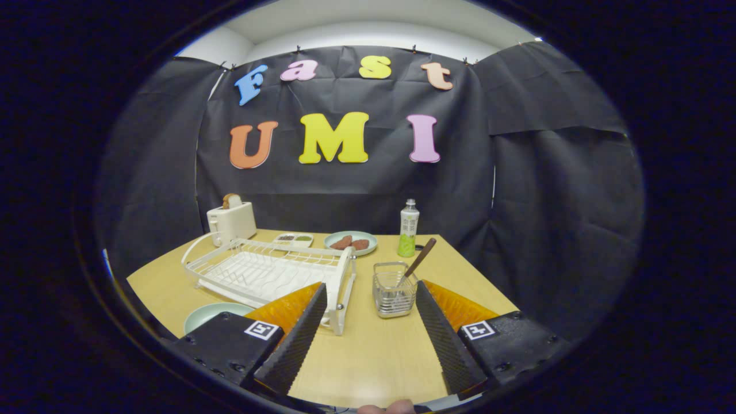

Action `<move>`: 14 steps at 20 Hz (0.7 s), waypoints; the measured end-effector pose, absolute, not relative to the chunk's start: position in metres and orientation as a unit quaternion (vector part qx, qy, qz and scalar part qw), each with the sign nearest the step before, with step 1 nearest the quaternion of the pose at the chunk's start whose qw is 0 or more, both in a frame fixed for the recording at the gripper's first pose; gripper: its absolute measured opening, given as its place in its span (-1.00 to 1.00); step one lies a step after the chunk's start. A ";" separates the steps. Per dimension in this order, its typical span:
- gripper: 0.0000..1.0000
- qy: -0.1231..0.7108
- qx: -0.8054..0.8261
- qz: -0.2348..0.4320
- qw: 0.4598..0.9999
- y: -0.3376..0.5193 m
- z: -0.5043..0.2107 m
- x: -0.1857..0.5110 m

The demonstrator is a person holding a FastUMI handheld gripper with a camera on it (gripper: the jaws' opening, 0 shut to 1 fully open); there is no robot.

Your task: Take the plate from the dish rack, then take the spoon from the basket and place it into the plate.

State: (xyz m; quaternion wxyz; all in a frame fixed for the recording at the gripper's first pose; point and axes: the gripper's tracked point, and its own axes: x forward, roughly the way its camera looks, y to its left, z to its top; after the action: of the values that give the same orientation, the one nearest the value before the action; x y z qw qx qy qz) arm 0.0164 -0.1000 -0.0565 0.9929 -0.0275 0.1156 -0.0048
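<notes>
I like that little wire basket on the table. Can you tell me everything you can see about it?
The basket is a small, squarish holder made of thin shiny metal wires, so you can see through it. It stands upright on the light wooden table, to the right of the white dish rack and not touching it. A spoon with a brown handle leans inside it, the handle sticking up and to the right. The basket sits just ahead of the open gripper, nearer its right finger, and the fingers are not touching it.
</notes>
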 end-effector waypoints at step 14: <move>1.00 0.104 -0.006 0.013 0.994 -0.156 -0.064 0.131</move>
State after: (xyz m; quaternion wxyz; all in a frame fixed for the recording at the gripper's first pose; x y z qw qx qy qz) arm 0.1308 -0.1561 -0.0641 0.9945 -0.0056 0.1040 0.0129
